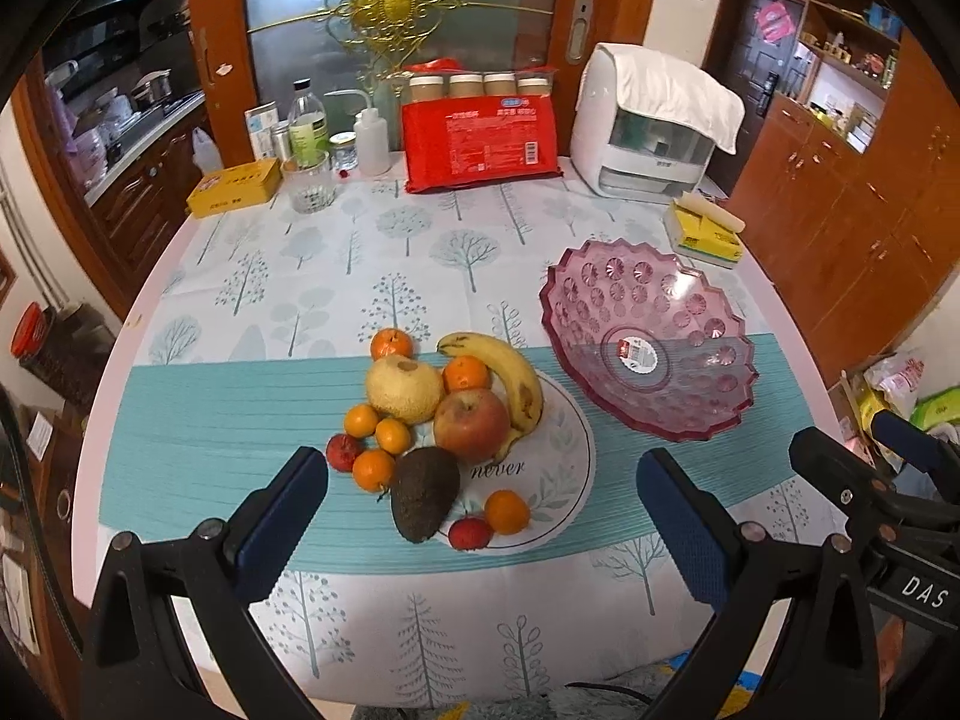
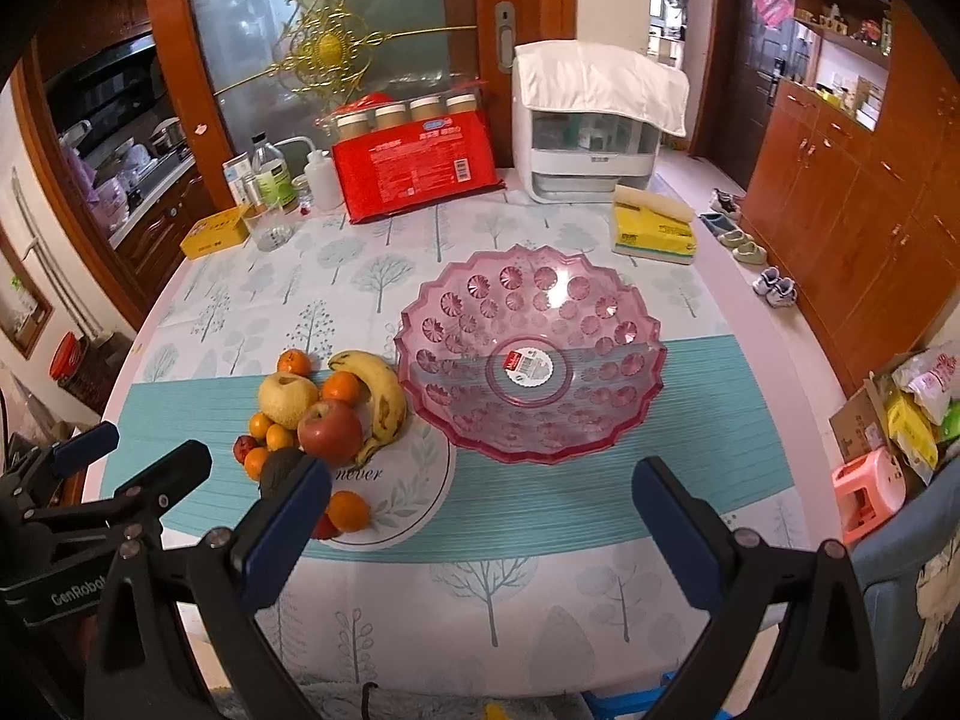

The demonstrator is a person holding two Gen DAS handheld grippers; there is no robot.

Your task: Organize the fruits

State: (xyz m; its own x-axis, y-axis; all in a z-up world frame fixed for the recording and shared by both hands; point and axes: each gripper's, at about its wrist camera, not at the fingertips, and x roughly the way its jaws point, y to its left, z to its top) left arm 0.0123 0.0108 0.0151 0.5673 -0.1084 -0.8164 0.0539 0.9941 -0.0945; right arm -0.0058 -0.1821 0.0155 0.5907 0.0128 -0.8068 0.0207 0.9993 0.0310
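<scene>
Table [image 1: 252, 396] with pale tree-print cloth and a teal striped band; wooden cabinets [image 2: 840, 192] along the right wall, frosted glass door with gold ornament [image 1: 393, 0] behind, kitchen counter at far left.

Back edge of table: red flat plastic package [image 1: 480, 141] leaning against a row of tan-lidded jars, white countertop appliance draped with a white towel [image 1: 651, 120], yellow tissue pack [image 1: 702, 231], yellow cardboard box [image 1: 235, 186], clear glass cup [image 1: 309, 183], bottles beside it.

Fruit heap sits left of centre on the teal band: yellow spotted banana [image 1: 510, 378], red apple [image 1: 471, 423], pale yellow pear [image 1: 405, 390], dark brown avocado [image 1: 423, 492], several small oranges [image 1: 507, 510], small red fruits [image 1: 470, 531]. All touching or just beside one another.

Pink transparent faceted plastic bowl [image 2: 531, 354] stands just right of the heap, holding nothing but its label.

Left gripper [image 1: 480, 516] hovers near the table's front edge, jaws wide, nothing between them. Right gripper [image 2: 480, 522] likewise, jaws wide apart, before the bowl.
</scene>
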